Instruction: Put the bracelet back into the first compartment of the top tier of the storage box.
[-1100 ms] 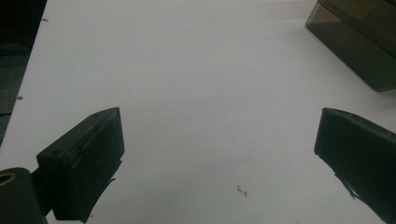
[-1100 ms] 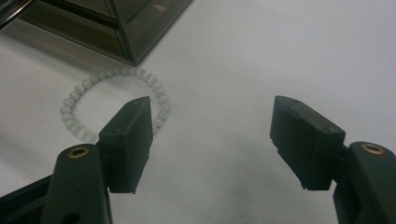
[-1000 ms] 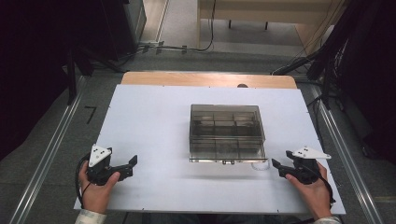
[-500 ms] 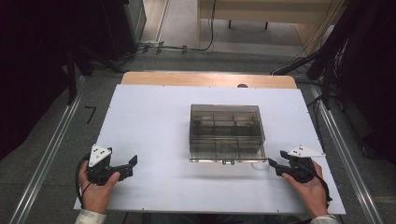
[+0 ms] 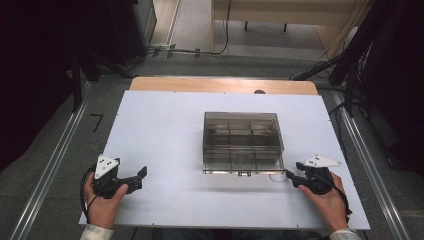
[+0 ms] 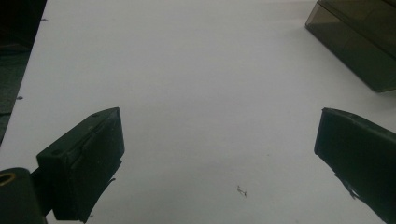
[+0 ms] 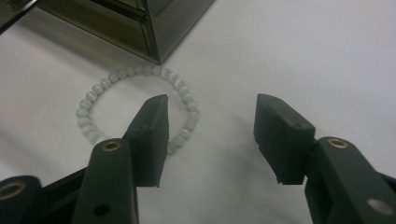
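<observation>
A smoky transparent box with several compartments sits mid-table, its lid down. A bracelet of pale beads lies flat on the white table beside the box's near right corner; it is faint in the high view. My right gripper is open just above it, one jaw over the ring's near right side, the other outside the ring. In the high view that gripper sits just right of the bracelet. My left gripper rests open at the table's near left, nothing between its jaws.
The white tabletop has wide bare areas left of and behind the box. A wooden strip runs along the far edge. Metal rails flank the table, with cables and dark equipment on the floor beyond.
My right gripper has slid left and slightly nearer the box's near right corner, over the bracelet. The left gripper has stayed put.
</observation>
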A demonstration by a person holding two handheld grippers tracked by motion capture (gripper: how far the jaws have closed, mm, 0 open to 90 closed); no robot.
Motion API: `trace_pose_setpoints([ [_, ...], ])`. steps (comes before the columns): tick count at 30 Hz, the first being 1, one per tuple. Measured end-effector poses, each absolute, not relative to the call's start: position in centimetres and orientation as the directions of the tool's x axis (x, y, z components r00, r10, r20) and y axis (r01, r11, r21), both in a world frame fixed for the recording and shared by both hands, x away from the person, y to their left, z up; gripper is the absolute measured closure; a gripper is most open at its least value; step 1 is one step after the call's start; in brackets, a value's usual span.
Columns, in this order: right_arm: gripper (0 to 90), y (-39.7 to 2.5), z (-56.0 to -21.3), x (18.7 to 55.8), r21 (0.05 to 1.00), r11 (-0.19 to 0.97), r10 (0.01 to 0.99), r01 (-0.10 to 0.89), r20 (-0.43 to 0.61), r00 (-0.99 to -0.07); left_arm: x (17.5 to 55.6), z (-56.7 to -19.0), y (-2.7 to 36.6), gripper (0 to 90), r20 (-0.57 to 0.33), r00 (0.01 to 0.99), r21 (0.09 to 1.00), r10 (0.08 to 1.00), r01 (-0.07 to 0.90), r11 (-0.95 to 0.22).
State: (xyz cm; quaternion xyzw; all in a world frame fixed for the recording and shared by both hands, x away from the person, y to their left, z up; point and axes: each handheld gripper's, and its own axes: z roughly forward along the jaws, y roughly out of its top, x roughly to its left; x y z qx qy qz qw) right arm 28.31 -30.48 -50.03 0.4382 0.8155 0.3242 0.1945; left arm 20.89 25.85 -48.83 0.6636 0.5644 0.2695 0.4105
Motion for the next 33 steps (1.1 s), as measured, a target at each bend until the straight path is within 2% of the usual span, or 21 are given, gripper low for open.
trace_pose_setpoints([
  [11, 56.6, -30.31, -50.13, 28.3, 0.691, 0.423, 0.836, 0.586, -0.049, -0.546, 20.89, -48.82, 25.84, 1.7, -0.106, 0.219, 0.849, 0.97, 0.528, -0.027],
  [13, 63.0, -30.2, -50.19, 28.3, 0.686, 0.425, 0.83, 0.59, -0.036, -0.556, 20.88, -48.82, 25.85, 1.7, -0.106, 0.22, 0.849, 0.97, 0.527, -0.027],
  [17, 69.4, -30.14, -50.17, 28.25, 0.685, 0.425, 0.824, 0.592, -0.022, -0.566, 20.86, -48.8, 25.87, 1.7, -0.106, 0.218, 0.85, 0.97, 0.527, -0.025],
  [33, 81.5, -30.27, -50.17, 28.32, 0.679, 0.412, 0.824, 0.607, 0.006, -0.566, 20.86, -48.8, 25.83, 1.7, -0.107, 0.219, 0.849, 0.97, 0.528, -0.026],
])
